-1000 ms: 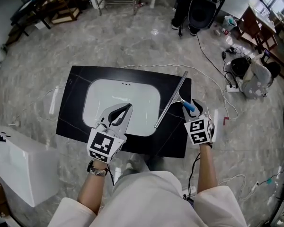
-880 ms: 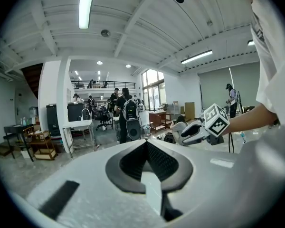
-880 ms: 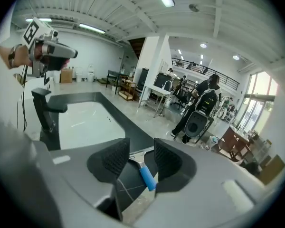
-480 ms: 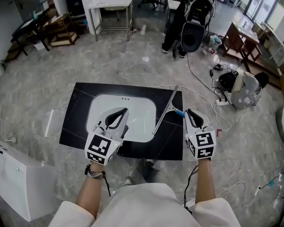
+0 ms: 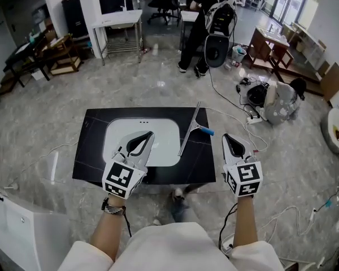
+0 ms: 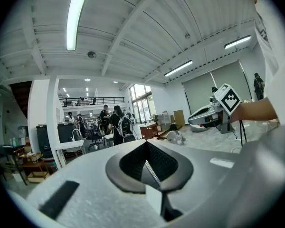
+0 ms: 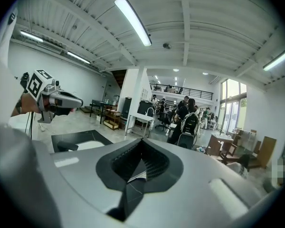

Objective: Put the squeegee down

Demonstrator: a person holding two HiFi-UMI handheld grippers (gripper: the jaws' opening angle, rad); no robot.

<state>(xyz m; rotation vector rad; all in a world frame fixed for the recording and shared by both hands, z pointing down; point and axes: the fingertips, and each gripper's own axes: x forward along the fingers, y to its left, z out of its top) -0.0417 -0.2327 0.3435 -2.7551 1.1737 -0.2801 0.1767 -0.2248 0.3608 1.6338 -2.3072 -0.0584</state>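
Note:
The squeegee [image 5: 188, 131], a long metal blade with a blue handle [image 5: 207, 131], lies on the black table [image 5: 90, 151] just right of the white basin [image 5: 118, 134]. No gripper touches it. My right gripper [image 5: 226, 136] hovers to the right of the handle, past the table's right edge. Its jaws have just been closing and now stand shut with nothing between them [image 7: 141, 140]. My left gripper [image 5: 151, 133] hangs over the basin's near edge, shut and empty [image 6: 146, 142]. Both point nearly level across the room.
Cables [image 5: 254, 145] trail over the stone floor right of the table. A white cabinet [image 5: 17, 230] stands at the lower left. Further back are a white table [image 5: 121, 18], office chairs [image 5: 217, 47], a person [image 5: 195, 21] and wooden furniture [image 5: 265, 44].
My right gripper has drawn back from the squeegee's blue handle and closed its jaws. The squeegee stays on the table. Both grippers have risen and the table looks smaller.

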